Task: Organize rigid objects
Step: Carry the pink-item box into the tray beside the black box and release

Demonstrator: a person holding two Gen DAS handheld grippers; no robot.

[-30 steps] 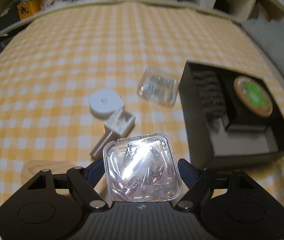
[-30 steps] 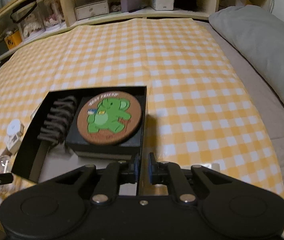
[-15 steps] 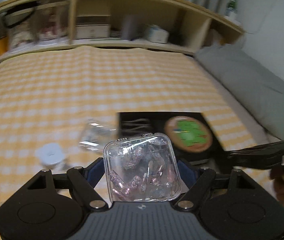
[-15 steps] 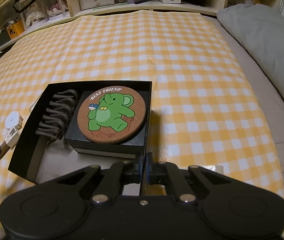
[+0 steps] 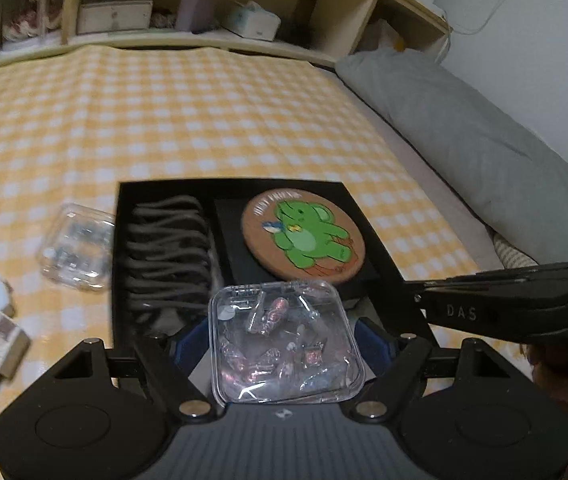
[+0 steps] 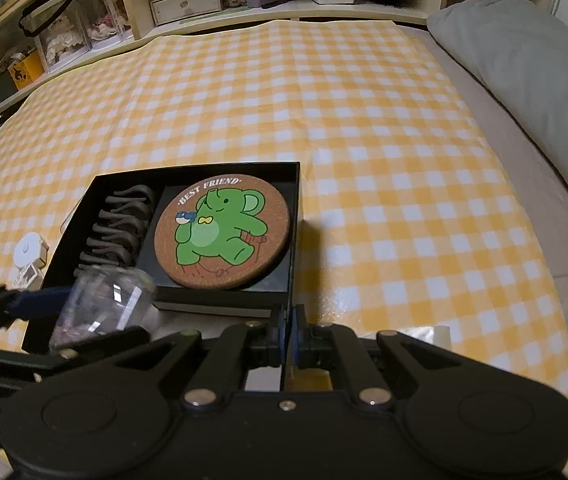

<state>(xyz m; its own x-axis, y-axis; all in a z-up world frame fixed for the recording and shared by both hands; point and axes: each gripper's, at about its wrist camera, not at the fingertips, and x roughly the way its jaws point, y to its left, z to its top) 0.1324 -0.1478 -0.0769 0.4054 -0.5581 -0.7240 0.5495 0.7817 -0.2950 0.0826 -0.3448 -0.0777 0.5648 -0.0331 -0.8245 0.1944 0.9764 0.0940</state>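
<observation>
Swinging over from the loose items on the checked cloth (image 5: 203, 120), the left gripper (image 5: 286, 344) now hangs above the near end of the black box (image 5: 376, 240), which the right gripper (image 6: 288, 334) pins by its near wall with jaws pinched shut. Inside the box lie a coaster (image 6: 221, 232) and dark coiled pieces (image 5: 167, 248). Placing is the step in hand: next the clear case (image 5: 284, 344), clamped between the left pads, likely needs lowering into the box's bare near end, then release. Another case (image 5: 77, 246) waits left of the box.
</observation>
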